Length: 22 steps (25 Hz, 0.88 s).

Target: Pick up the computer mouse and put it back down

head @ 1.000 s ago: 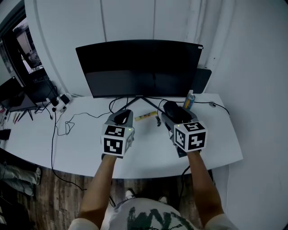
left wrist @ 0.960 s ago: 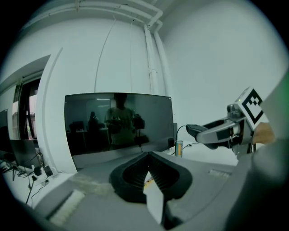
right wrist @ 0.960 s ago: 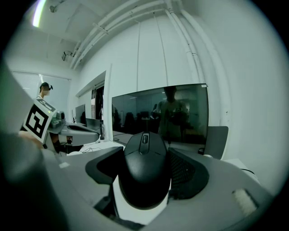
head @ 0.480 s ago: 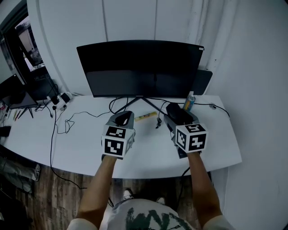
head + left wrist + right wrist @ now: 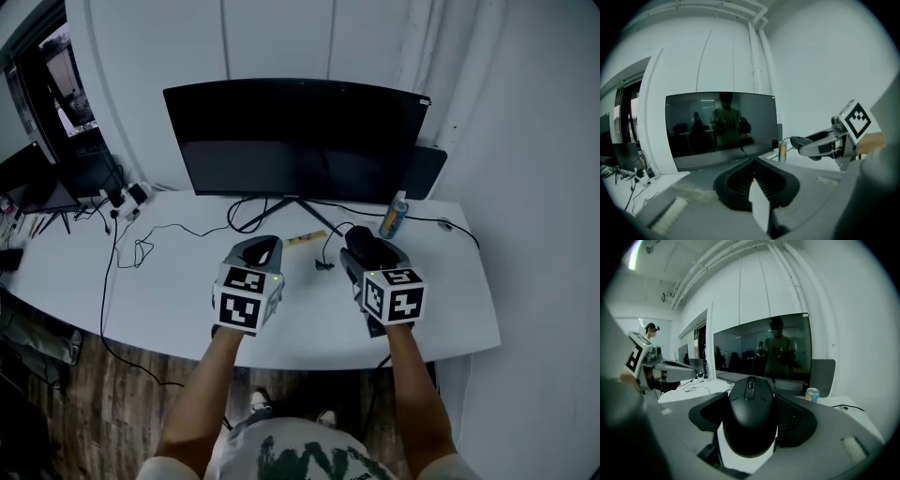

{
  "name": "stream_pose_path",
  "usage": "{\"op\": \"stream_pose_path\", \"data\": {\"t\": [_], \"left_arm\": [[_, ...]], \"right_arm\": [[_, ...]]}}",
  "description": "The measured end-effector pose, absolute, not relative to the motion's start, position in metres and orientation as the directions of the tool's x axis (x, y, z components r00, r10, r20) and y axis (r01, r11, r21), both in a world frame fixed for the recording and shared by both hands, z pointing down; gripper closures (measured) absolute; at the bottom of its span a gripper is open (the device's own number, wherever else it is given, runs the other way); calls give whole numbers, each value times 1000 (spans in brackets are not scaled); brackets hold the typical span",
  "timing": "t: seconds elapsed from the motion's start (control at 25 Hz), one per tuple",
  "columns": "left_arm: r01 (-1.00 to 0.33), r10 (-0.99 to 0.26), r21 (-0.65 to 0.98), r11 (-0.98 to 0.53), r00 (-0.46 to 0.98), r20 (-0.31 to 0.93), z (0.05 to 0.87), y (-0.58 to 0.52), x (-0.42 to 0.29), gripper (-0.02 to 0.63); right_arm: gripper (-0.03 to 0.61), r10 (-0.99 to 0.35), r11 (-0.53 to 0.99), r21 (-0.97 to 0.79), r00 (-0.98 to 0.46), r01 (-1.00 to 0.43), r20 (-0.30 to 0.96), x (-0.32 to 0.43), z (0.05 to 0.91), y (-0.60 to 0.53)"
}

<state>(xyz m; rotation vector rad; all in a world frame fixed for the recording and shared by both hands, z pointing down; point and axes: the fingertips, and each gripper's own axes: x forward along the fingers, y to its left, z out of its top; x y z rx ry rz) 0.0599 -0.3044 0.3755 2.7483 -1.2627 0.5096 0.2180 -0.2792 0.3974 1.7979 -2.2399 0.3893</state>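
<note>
The black computer mouse [image 5: 751, 416] sits between the jaws of my right gripper [image 5: 752, 397], which is shut on its sides, scroll wheel pointing away from me. In the head view, the right gripper [image 5: 364, 247] holds the mouse [image 5: 367, 242] low over the white desk [image 5: 169, 300], right of centre; I cannot tell whether it touches the desk. My left gripper [image 5: 255, 249] hovers beside it to the left. In the left gripper view, the left gripper [image 5: 753, 161] is shut, its pads meeting at the tip with nothing between them.
A wide dark monitor [image 5: 300, 141] stands at the back of the desk on a splayed foot. A blue and yellow can [image 5: 394, 216] is right of it, a yellow strip [image 5: 307, 239] lies in front, and loose cables [image 5: 141, 248] trail to the left.
My right gripper has sunk a little toward the desk with the mouse still in it. The left gripper has stayed about where it was.
</note>
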Motion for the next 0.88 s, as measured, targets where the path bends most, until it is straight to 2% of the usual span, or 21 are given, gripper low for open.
{"op": "stream_pose_path", "data": {"t": [0.88], "left_arm": [[-785, -721, -17, -619, 560, 408, 432, -265, 80, 611]], "right_arm": [[267, -771, 277, -125, -298, -953, 563, 227, 529, -244]]}}
